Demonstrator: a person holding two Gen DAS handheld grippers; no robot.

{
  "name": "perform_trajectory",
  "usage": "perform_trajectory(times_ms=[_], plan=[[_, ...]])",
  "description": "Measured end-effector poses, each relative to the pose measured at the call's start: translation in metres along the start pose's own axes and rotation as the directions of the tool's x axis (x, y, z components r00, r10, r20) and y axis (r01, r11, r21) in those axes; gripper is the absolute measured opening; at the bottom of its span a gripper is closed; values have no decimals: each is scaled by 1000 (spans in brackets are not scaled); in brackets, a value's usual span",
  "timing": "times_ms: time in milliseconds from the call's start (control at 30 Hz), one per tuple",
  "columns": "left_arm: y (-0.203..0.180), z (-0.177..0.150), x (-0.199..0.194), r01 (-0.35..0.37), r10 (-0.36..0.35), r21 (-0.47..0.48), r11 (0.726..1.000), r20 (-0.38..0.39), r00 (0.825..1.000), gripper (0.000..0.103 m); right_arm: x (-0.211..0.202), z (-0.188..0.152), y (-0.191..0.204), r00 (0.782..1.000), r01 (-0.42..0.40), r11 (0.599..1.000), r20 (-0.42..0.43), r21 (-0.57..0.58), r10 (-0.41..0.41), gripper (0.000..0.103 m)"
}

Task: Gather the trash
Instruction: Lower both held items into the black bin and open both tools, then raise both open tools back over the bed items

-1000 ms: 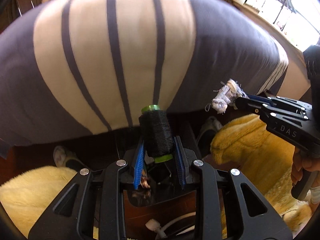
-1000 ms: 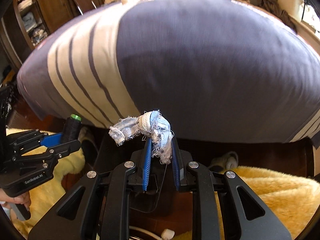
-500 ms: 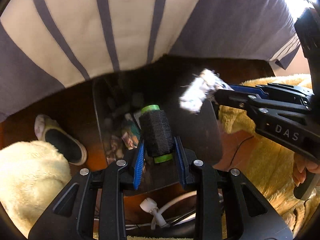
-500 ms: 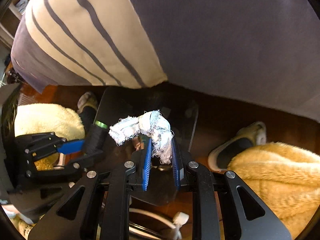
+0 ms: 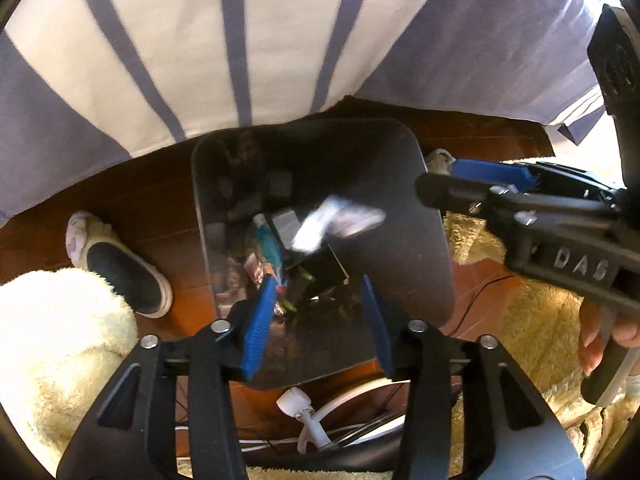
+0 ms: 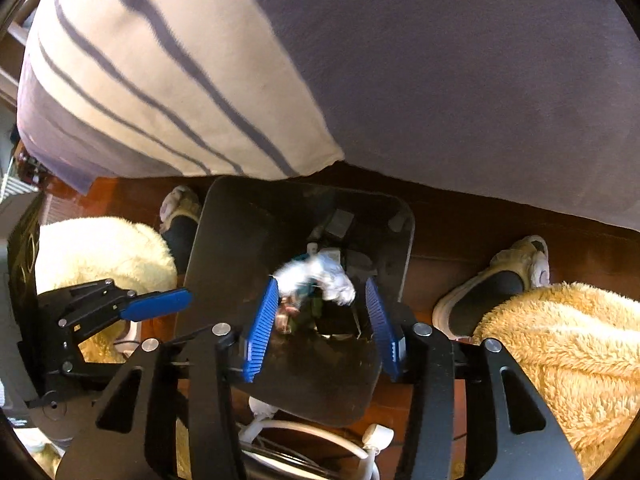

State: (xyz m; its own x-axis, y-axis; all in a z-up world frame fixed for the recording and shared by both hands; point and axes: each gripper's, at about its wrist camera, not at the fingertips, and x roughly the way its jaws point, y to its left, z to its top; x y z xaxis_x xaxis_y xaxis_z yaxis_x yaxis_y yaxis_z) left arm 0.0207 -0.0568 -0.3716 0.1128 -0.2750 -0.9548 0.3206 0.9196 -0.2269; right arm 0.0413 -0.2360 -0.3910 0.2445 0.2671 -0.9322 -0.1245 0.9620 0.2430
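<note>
Over the bin: both grippers point steeply down above a black trash bin [image 5: 424,240] that stands on the dark wooden floor, just near of the hanging edge of a striped grey and cream bedcover [image 5: 240,40].
Left gripper [image 5: 320,320]: its jaws have just been opening and now stand apart, blue pads clear on both sides, with nothing between them (only the bin's inside shows through the gap).
Right gripper [image 6: 322,324]: its jaws have likewise just been opening and stand apart; it holds nothing.
Cloth scrap [image 6: 320,274]: a frayed white and pale blue wad, blurred, loose in the air over the bin's mouth just beyond the right gripper's pads and touching neither. From the left wrist it shows as a smeared white streak [image 5: 336,226] inside the bin's outline.
Thread spool [image 5: 298,284]: a dark shape with a green end low in the bin among wrappers and other litter (hard to make out clearly), free of the left pads.
Bin contents: coloured wrappers, grey scraps and a teal piece at the bottom.
Around the bin: a slipper [image 5: 120,268] to the left and another slipper [image 6: 496,280] to the right, fluffy yellow fabric [image 6: 560,352] on both sides, and white cables [image 5: 312,416] on the floor at the near edge.
Hand [image 5: 608,336]: at the right edge of the left view, wrapped round the right gripper's handle.
</note>
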Motion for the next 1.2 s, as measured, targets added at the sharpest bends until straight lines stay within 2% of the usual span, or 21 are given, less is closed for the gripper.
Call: perform_trajectory(times_ms=[33, 167, 367, 533, 633, 833, 1000, 1133, 1200], plan=[[1, 0, -4, -13, 13, -1, 1000, 10, 1000, 48, -3, 1, -2, 1000, 1, 1000, 7, 6, -1, 48], [3, 2, -20, -47, 47, -2, 999, 56, 997, 60, -22, 3, -10, 998, 13, 999, 68, 32, -15, 68], [5, 7, -58, -82, 82, -10, 997, 144, 986, 77, -56, 6, -10, 985, 66, 997, 160, 27, -70, 89], [-1, 18, -101, -105, 105, -14, 994, 245, 964, 87, -87, 15, -5, 968, 93, 996, 232, 11, -92, 98], [-5, 25, -125, -112, 111, -14, 994, 295, 949, 88, -111, 23, 0, 949, 114, 993, 297, -5, -108, 98], [-6, 49, -174, -103, 102, -19, 994, 400, 911, 89, -169, 53, 7, 894, 128, 992, 435, -22, -105, 99], [-2, 79, -207, -123, 118, -19, 992, 454, 883, 89, -197, 89, 4, 855, 154, 988, 504, -26, -120, 99], [5, 112, -225, -155, 148, -25, 988, 493, 857, 89, -206, 125, 0, 838, 180, 983, 526, -19, -143, 99], [8, 129, -231, -173, 166, -34, 984, 508, 845, 89, -209, 139, -3, 837, 188, 982, 526, -14, -152, 99]])
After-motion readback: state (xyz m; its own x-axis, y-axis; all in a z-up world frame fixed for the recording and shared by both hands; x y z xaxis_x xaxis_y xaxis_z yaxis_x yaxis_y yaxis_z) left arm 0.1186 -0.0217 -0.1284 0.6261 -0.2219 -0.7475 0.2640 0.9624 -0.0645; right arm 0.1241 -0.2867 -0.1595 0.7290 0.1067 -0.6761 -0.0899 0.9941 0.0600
